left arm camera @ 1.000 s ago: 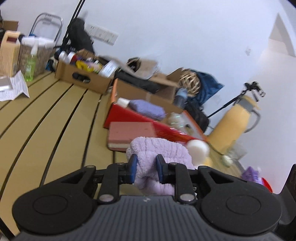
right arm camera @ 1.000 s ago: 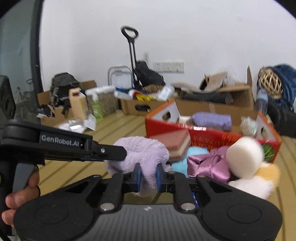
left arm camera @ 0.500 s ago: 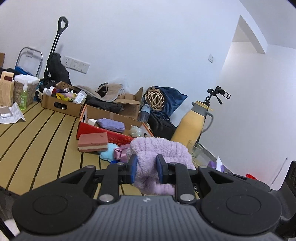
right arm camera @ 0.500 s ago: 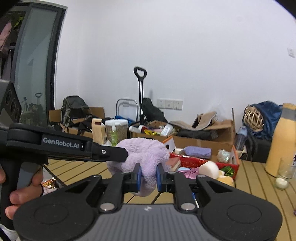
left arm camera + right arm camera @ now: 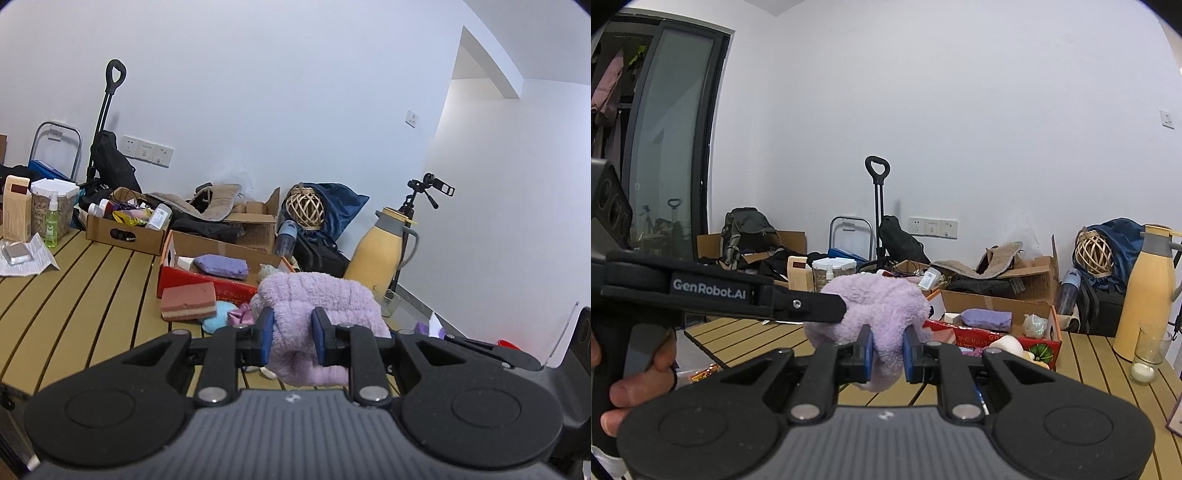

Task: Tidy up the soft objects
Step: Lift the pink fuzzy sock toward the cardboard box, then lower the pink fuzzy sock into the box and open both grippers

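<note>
With both jaws clamped on the fluffy lilac plush cloth [image 5: 317, 295], we judge sorting unfinished: a pink-and-cream sponge block [image 5: 188, 301] lies at nine o'clock outside the red cardboard box [image 5: 221, 284].

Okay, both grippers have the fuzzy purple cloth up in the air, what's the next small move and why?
Probably carry the purple cloth toward the red box. Left gripper and right gripper both pinch it above the table, and that box already holds soft items.

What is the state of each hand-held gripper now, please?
Left hand-held gripper: closed on the purple fluffy cloth.
Right hand-held gripper: closed on the same purple fluffy cloth.
</note>
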Tool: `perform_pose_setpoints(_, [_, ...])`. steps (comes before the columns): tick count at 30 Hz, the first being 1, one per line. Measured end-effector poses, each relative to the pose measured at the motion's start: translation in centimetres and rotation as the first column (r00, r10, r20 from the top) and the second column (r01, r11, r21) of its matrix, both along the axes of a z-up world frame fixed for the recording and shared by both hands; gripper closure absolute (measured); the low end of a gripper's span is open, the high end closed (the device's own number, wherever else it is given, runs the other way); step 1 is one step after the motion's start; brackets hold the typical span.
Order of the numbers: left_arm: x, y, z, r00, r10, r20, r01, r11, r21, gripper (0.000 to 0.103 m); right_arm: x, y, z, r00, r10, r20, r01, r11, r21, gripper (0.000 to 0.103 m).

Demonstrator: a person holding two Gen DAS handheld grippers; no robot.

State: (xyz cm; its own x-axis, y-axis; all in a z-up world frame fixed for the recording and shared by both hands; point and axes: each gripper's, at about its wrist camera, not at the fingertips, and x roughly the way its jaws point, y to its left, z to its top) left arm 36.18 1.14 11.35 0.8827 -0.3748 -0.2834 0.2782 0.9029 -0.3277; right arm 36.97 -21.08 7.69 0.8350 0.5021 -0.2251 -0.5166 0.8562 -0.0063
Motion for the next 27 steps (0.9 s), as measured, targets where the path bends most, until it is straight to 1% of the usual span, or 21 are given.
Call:
perform_pose_setpoints(2, [1.5,0.2,0.5,1.000,0.003,0.004,-0.003,1.000,0.009,0.081,1.5,0.3,0.5,1.000,0.008,-0.004,-0.008,1.000,-0.001,0.088])
perform_pose_setpoints(6, [6.2,0.7,1.8,1.000,0.002,0.006,-0.002,1.000,0.020,0.081,5.8,1.0,1.8,1.000,0.024,-0.008,-0.024,1.000,-0.006,0.088])
perform_pose_setpoints(9, [10.9,1.3,2.6,1.000,0.002,-0.001,-0.002,1.000,0.019,0.081,10.9,1.4,3.0,0.998,0.048,-0.034,-0.047,0.999,0.014,0.088])
perform_pose_setpoints(11, [14.9,1.8,2.8,0.999,-0.003,-0.032,0.004,1.000,0.022,0.081,14.6,1.6,3.3,0.996,0.060,-0.070,-0.057,0.998,0.034,0.088])
perform_pose_setpoints(15, [23.0,2.9,2.2,0.995,-0.004,-0.104,0.007,1.000,0.031,0.081,22.8,2.6,3.1,0.987,0.072,-0.143,-0.068,0.997,0.029,0.087])
perform_pose_setpoints(18, [29.3,3.9,0.7,0.986,0.011,-0.169,-0.008,1.000,0.022,0.081,29.1,3.7,2.4,0.976,0.072,-0.205,-0.070,0.997,0.015,0.087])
perform_pose_setpoints(21, [34.6,4.2,-1.9,0.973,0.042,-0.228,-0.037,0.999,0.028,0.081,35.3,4.9,0.6,0.959,0.062,-0.275,-0.068,0.998,-0.010,0.087])
perform_pose_setpoints(23, [37.5,3.9,-4.2,0.963,0.059,-0.262,-0.042,0.997,0.069,0.081,38.5,5.5,-1.4,0.946,0.052,-0.320,-0.063,0.998,-0.022,0.087])
perform_pose_setpoints(25, [39.5,3.7,-6.3,0.954,0.069,-0.292,-0.040,0.994,0.105,0.081,41.1,6.1,-3.6,0.933,0.038,-0.357,-0.056,0.998,-0.040,0.087])
perform_pose_setpoints(27, [41.3,3.6,-8.4,0.946,0.074,-0.315,-0.029,0.989,0.145,0.078,43.1,6.7,-5.8,0.919,0.030,-0.393,-0.055,0.997,-0.054,0.087])
